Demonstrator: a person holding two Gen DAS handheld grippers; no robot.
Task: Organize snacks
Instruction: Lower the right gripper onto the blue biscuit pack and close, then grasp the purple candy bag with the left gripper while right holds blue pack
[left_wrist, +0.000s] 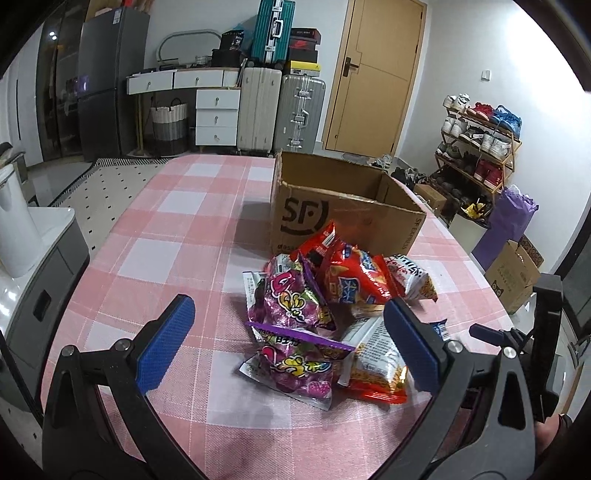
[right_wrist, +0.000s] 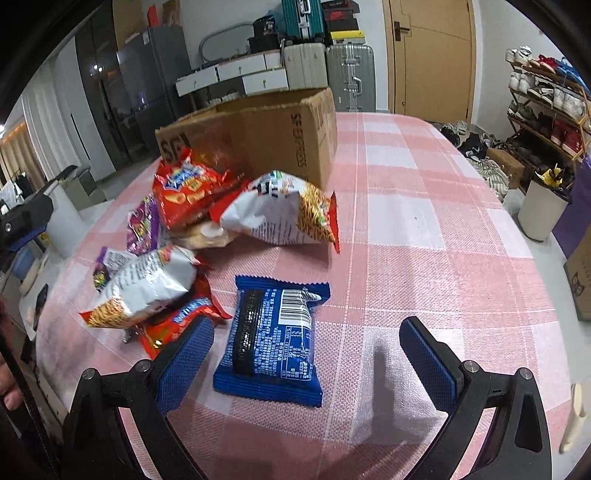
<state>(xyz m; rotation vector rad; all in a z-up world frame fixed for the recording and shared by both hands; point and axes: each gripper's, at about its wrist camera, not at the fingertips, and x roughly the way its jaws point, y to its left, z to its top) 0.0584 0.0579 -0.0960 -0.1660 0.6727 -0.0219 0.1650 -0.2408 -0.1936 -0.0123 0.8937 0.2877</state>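
Observation:
A pile of snack packets lies on the pink checked tablecloth in front of an open SF cardboard box. In the left wrist view my left gripper is open, hovering over the pile's near end, with purple candy bags and a noodle snack bag between its fingers. In the right wrist view my right gripper is open, straddling a blue packet lying flat, back side up. Red bags and white noodle bags lie beyond, by the box.
Suitcases, white drawers and a wooden door stand beyond the table. A shoe rack and cardboard boxes stand on the floor to the right. A white appliance sits at the left.

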